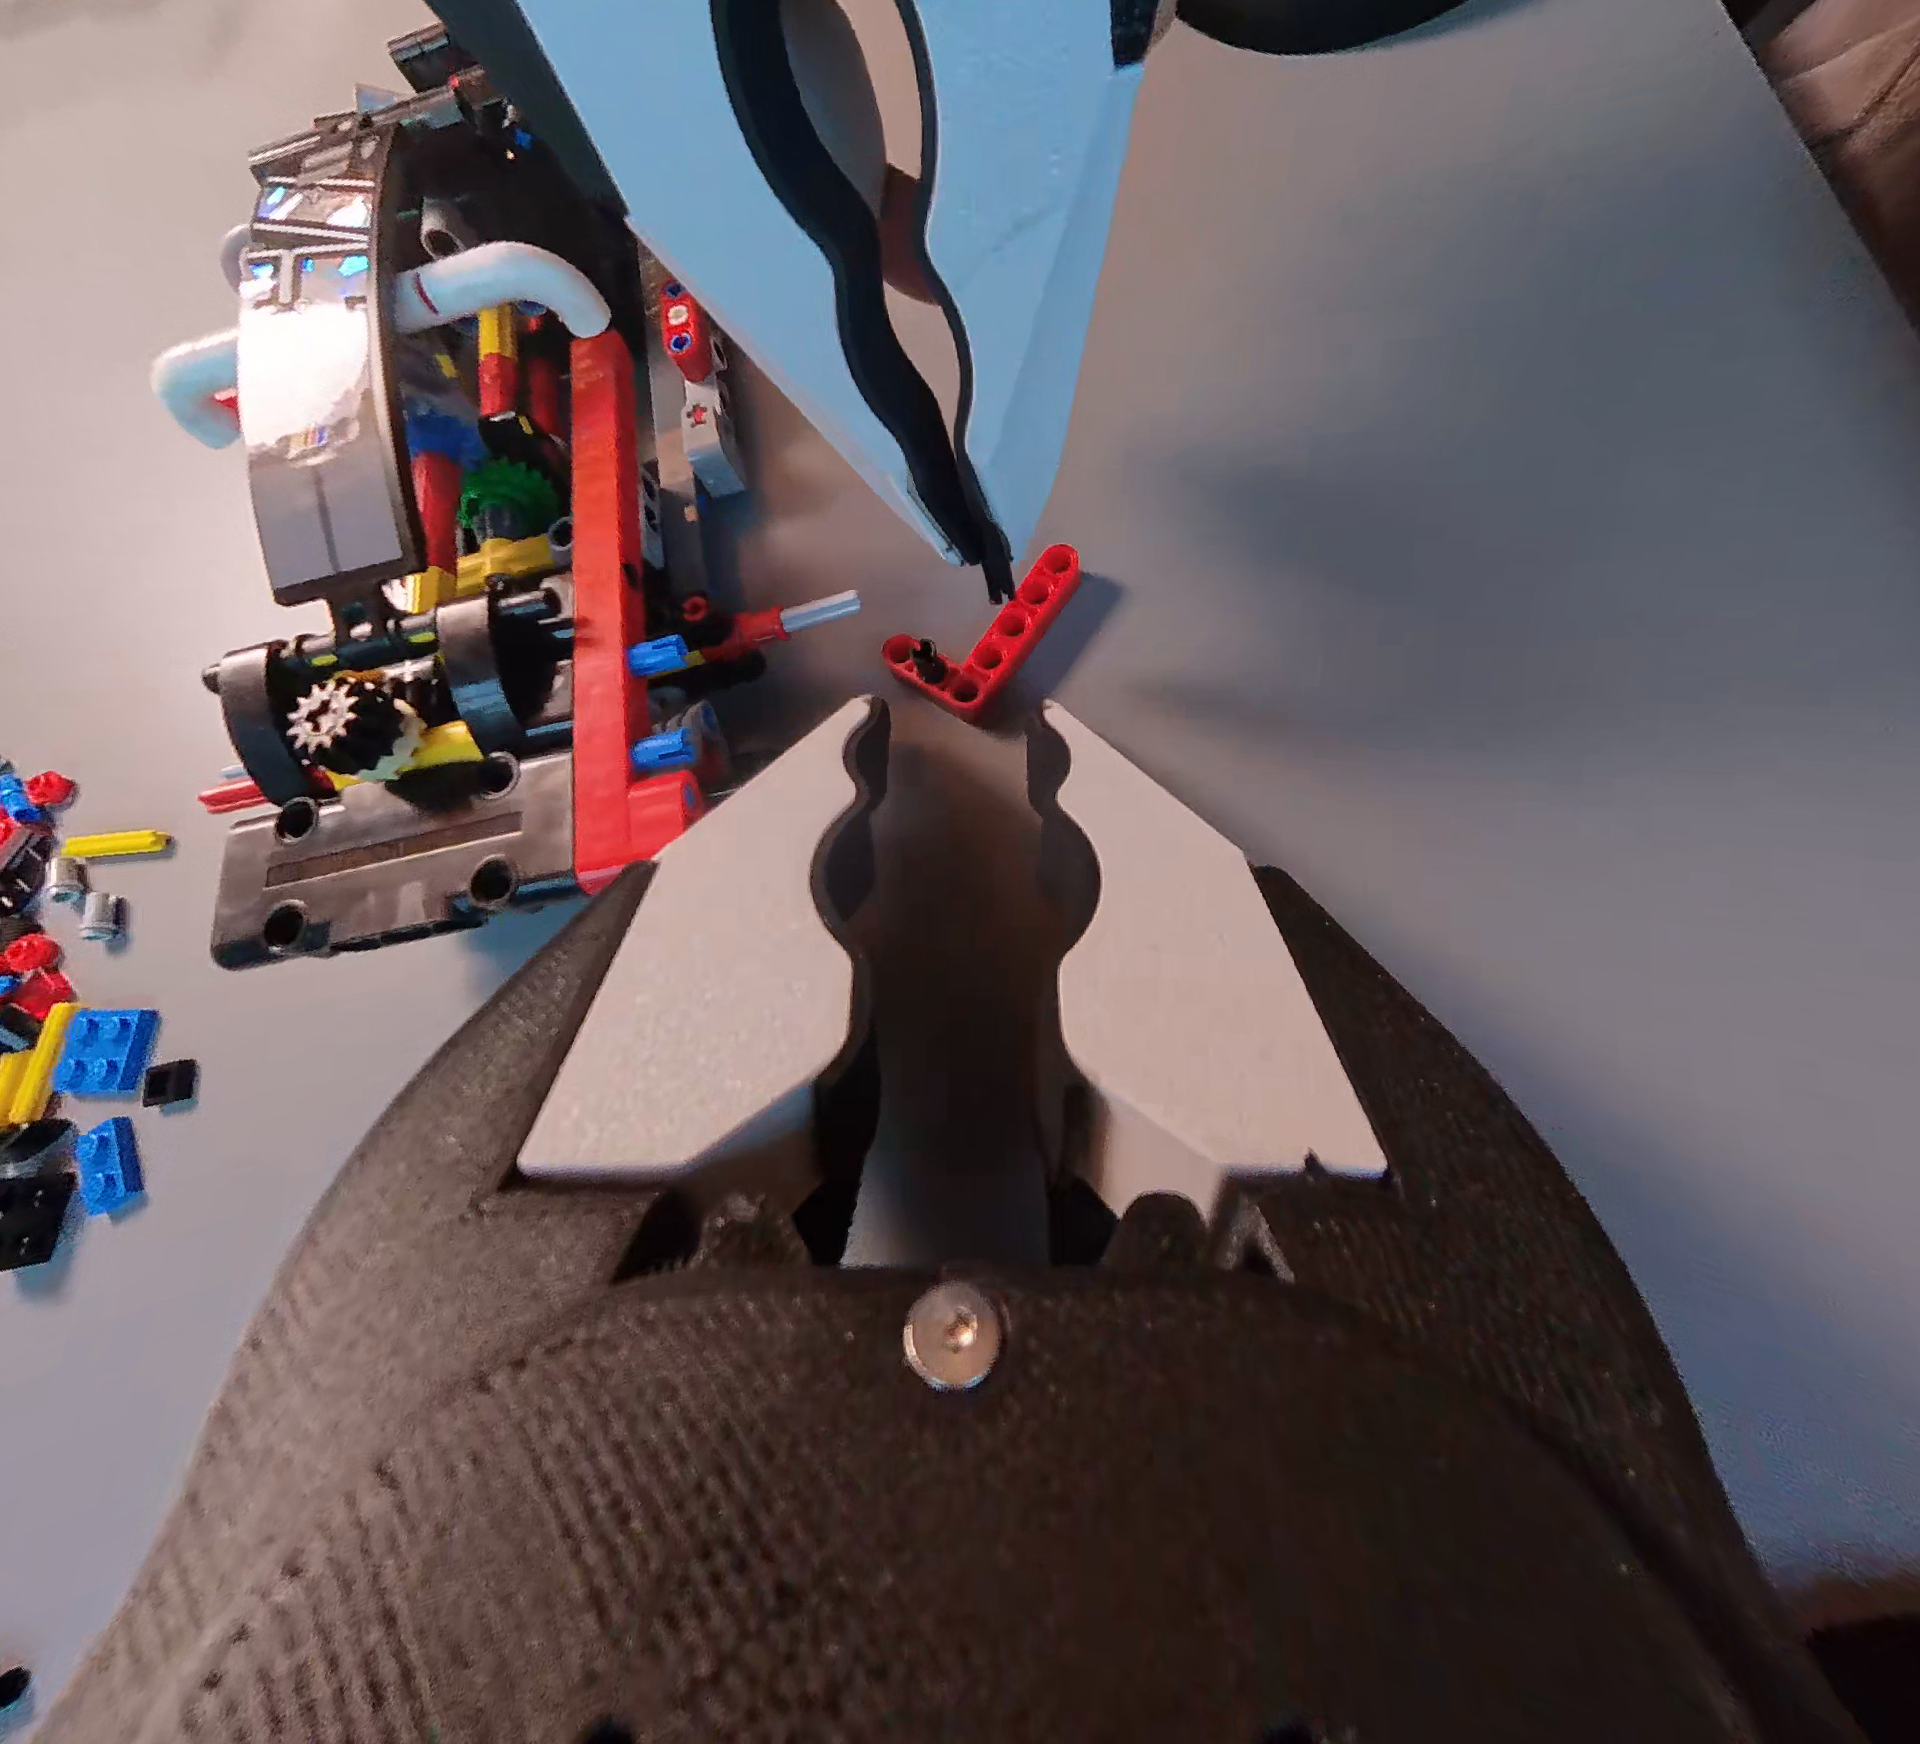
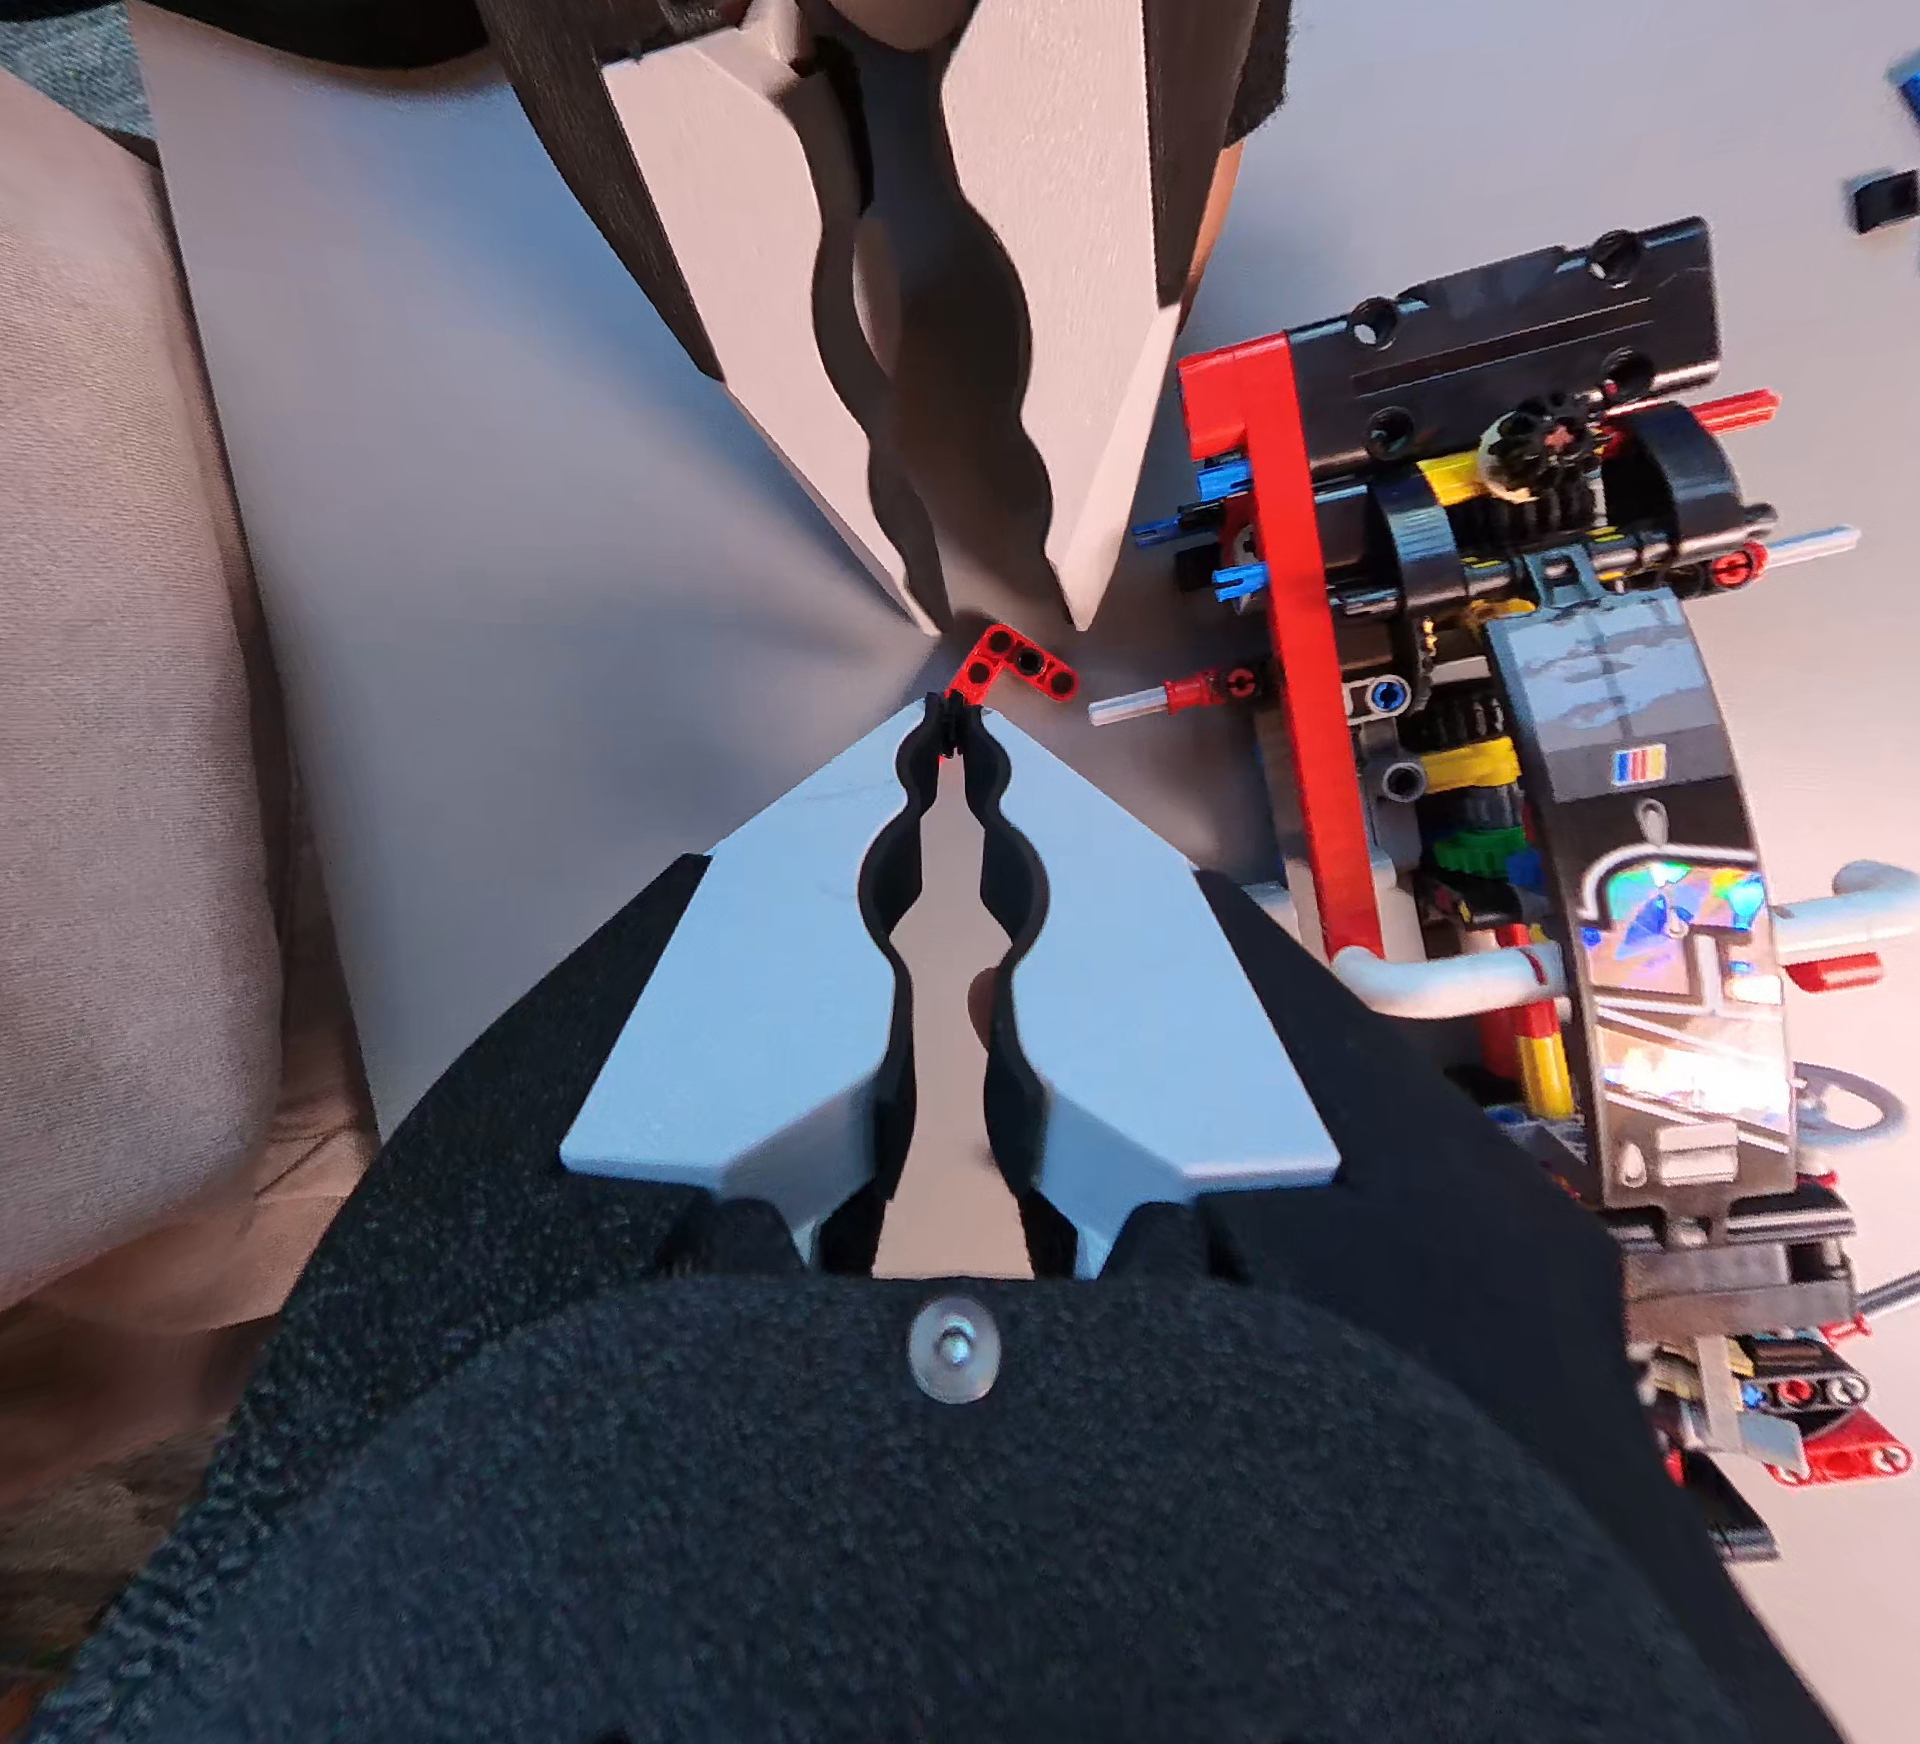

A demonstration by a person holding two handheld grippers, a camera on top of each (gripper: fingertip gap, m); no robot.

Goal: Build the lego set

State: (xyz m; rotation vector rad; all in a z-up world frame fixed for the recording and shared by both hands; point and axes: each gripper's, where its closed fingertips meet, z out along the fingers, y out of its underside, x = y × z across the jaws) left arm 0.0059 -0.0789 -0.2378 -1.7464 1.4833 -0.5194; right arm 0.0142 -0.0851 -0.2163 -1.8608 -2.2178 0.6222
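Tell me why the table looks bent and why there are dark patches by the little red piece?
Left wrist view: the wide-angle lens bends the grey table, and soft shadows lie beside the red L-shaped beam; the loose bricks at the edge look slightly blurry. Right wrist view: straight edges curve the same way, the shiny sticker on the lego model glares in rainbow colours, and the left border is smeared.

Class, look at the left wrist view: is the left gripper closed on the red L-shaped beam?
No. The left gripper stands open, and the red L-shaped beam lies on the table just beyond its fingertips.
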